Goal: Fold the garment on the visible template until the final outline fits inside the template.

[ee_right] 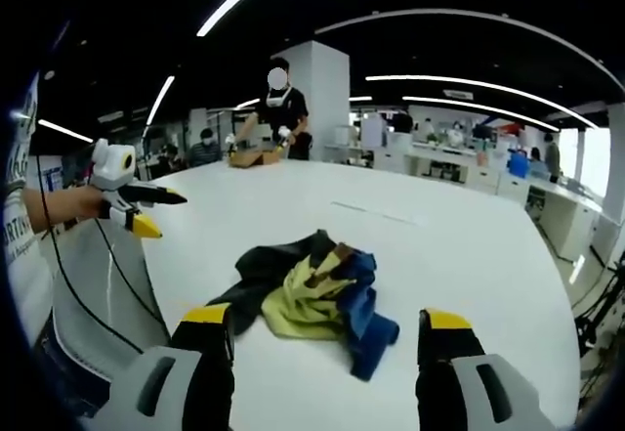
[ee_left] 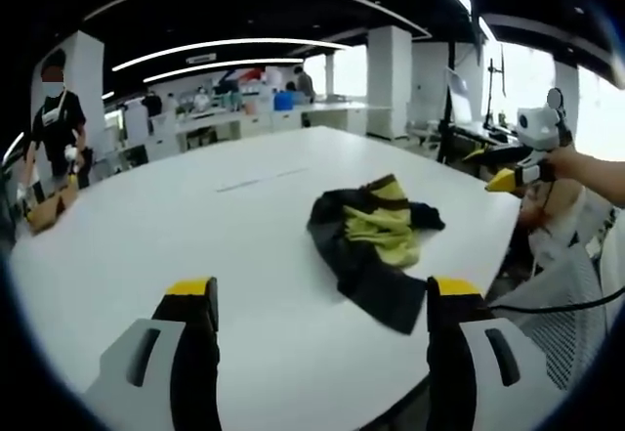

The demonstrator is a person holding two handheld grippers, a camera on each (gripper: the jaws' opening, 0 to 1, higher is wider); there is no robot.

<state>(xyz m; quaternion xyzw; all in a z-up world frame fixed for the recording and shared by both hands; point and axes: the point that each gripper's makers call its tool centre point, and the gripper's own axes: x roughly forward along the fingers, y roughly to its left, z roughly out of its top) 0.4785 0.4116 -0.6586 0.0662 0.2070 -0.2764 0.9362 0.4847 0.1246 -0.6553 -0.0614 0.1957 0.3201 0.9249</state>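
Note:
A crumpled garment (ee_left: 376, 240) in black, yellow-green and blue lies bunched on the white table (ee_left: 195, 216), near its edge. My left gripper (ee_left: 322, 294) is open just short of the heap, with nothing between its jaws. In the right gripper view the same garment (ee_right: 312, 299) lies just ahead of my open right gripper (ee_right: 325, 319). Each gripper is held up off the table on its own side of the garment: the right gripper (ee_left: 522, 172) in a hand at the right, the left gripper (ee_right: 132, 206) at the left.
Faint line marks (ee_left: 259, 179) cross the table beyond the garment. A person (ee_right: 278, 108) stands at the far edge with a cardboard box (ee_right: 254, 157). The table's rounded edge (ee_left: 488, 255) runs close by the garment. Desks and pillars stand behind.

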